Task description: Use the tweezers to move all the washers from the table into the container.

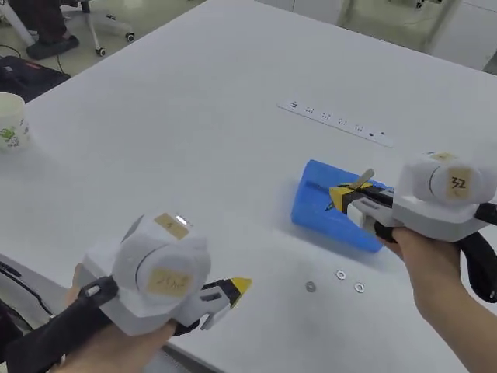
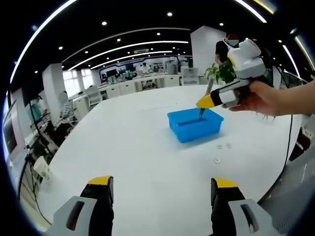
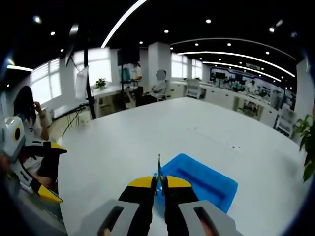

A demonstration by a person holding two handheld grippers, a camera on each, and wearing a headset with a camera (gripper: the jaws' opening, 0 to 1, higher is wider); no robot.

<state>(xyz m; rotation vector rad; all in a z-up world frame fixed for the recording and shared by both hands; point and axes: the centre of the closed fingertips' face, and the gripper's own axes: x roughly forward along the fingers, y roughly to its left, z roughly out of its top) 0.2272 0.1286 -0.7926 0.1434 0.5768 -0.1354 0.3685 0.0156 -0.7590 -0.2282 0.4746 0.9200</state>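
Note:
A blue container sits on the white table; I also see the container and the container from the grippers. Three washers lie on the table just in front of it, small dots in the left gripper view. My right gripper is shut on metal tweezers, whose tip points down into the container. The tweezers rise between the shut jaws of the right gripper. My left gripper hovers open and holds nothing.
A white power strip lies behind the container. A paper cup stands at the far left edge. Office chairs stand beyond the table's far corner. The table's front edge runs close below the left gripper.

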